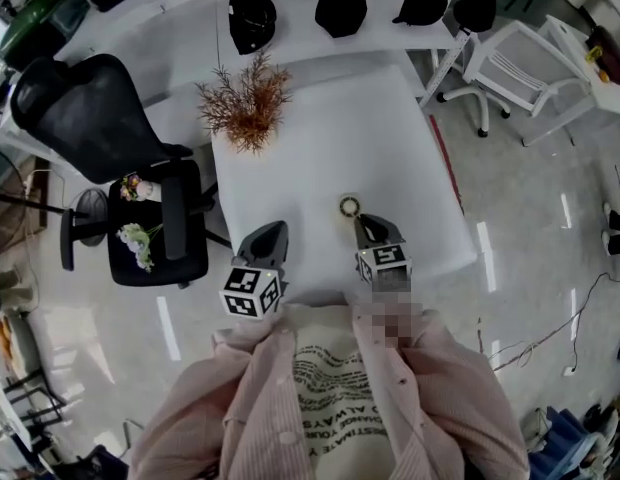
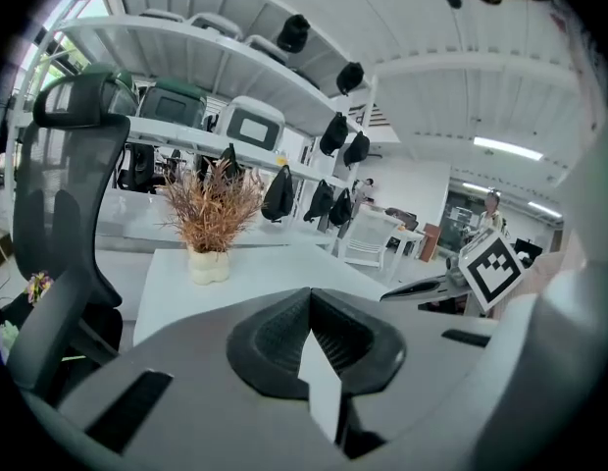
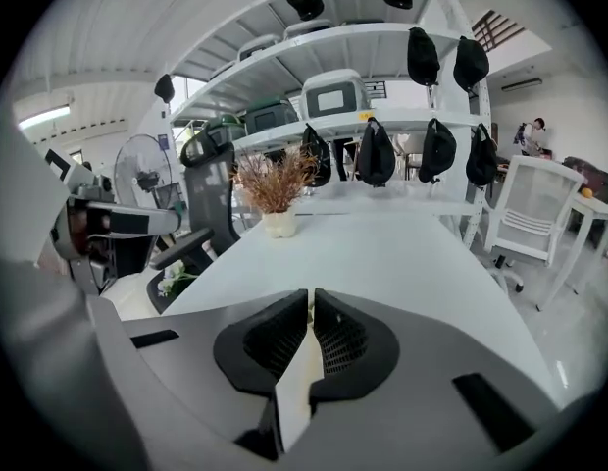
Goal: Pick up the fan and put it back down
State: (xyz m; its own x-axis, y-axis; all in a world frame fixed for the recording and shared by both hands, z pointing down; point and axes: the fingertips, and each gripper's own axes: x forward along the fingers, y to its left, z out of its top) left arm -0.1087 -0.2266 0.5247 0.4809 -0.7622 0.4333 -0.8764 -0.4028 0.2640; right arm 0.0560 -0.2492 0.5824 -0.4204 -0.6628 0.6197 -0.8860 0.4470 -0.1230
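On the white surface [image 1: 320, 138], near its front edge and a little right of the middle, lies a small round thing with a dark ring, which looks to be the fan [image 1: 349, 205]; it is too small in the head view to make out more. It lies flat on the surface and nothing holds it. Just beside it, on the near side, is the tip of the right tool [image 1: 363, 219], which points away from the person and slants downward; whether the tip touches the fan I cannot tell. In the right gripper view this tool's two ribbed black pads are drawn together with nothing clamped between them. Its marker cube [image 1: 383, 261] sits at the back, close to the person's chest.

The left tool [image 1: 279, 227] hangs over the front edge of the surface, well apart from the fan, its tip slanted toward the middle. Its own view shows its pads closed on each other, gripping nothing. Its marker cube [image 1: 252, 290] is near the person's pink shirt [image 1: 250, 408].

Farther back on the surface, at the left corner, stands a dried reddish plant [image 1: 245, 103] in a pale pot. Left of the surface is a black office chair [image 1: 100, 108] with small flowers [image 1: 138, 243] on its seat. Behind the surface four black bags [image 1: 340, 3] hang along a white shelf, and a white chair [image 1: 515, 63] stands at the far right
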